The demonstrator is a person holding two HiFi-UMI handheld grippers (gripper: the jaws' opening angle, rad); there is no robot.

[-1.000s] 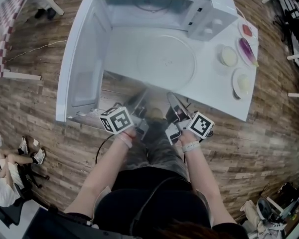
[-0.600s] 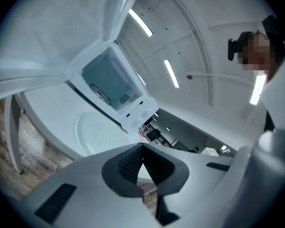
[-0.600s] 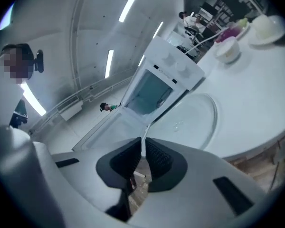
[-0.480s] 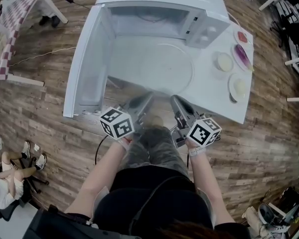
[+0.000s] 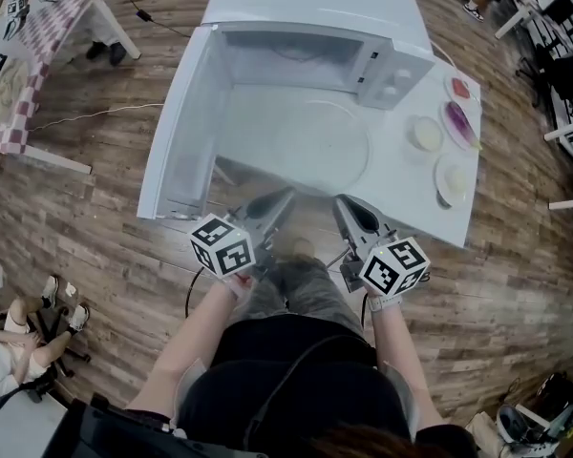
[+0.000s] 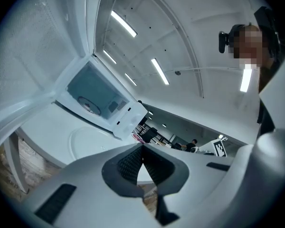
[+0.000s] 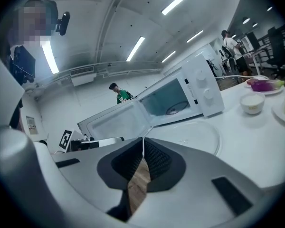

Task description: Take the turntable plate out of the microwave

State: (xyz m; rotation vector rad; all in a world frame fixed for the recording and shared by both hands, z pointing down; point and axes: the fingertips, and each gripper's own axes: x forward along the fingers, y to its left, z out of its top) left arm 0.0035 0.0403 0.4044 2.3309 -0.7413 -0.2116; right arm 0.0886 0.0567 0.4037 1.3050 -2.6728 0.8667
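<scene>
The turntable plate (image 5: 320, 146) lies flat on the white table (image 5: 415, 198), out of the microwave (image 5: 310, 12) and in front of its open cavity, between the oven and the table's near edge. Neither gripper touches it. The left gripper (image 5: 284, 197) and the right gripper (image 5: 343, 201) hang side by side at that near edge, tips pointing toward the plate but apart from it.

The left gripper's own view shows its jaws pressed together at the tips (image 6: 142, 147) with nothing between them. The right gripper's jaws have just been closing; its view shows the tips met (image 7: 143, 152), also empty, with only floor showing behind the pads.

A strip of bare table separates the plate from the near edge. On the left, the open door (image 5: 183, 132) stands out along the table's left edge. Toward the right edge sit a small bowl (image 5: 427, 134) and three small plates (image 5: 453, 177), near the turntable plate but not touching it.

The turntable plate is clear glass and shows only as a faint rim line against the white top. In both gripper views the gripper's body cuts off its near part. A round piece on the cavity floor (image 7: 175, 109) is too small to make out.
</scene>
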